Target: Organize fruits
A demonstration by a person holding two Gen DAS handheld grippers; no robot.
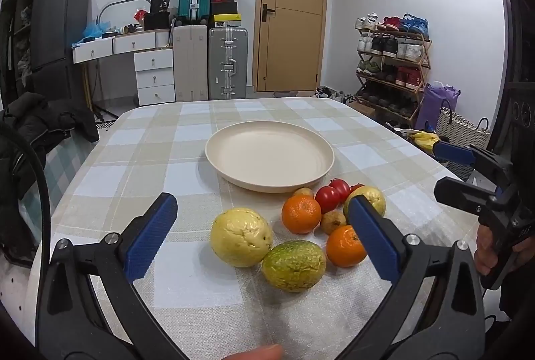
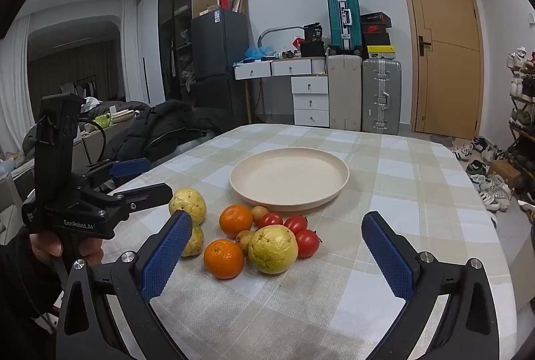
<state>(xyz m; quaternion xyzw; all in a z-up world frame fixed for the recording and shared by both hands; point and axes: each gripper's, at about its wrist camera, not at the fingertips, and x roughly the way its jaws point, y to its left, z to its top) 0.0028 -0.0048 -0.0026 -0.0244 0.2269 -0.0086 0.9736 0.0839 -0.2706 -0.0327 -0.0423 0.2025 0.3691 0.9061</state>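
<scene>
Both the left gripper (image 1: 264,236) and right gripper (image 2: 276,251) gape wide, empty, ridged blue pads showing; bumpy guavas (image 1: 240,236), glossy tomatoes (image 2: 306,241), smooth round plate (image 1: 234,172) at frame centre.

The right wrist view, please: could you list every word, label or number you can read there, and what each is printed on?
"GenRobot.AI": on the black body of the left claw.
"36": on a dark packet on the desk, only just legible.
Labels on the stacked shoe boxes and the fridge sticker: too small to read.

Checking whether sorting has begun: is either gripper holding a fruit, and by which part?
Nothing is held. The left gripper and right gripper are open above the fruit on the tablecloth; the plate is empty.
</scene>
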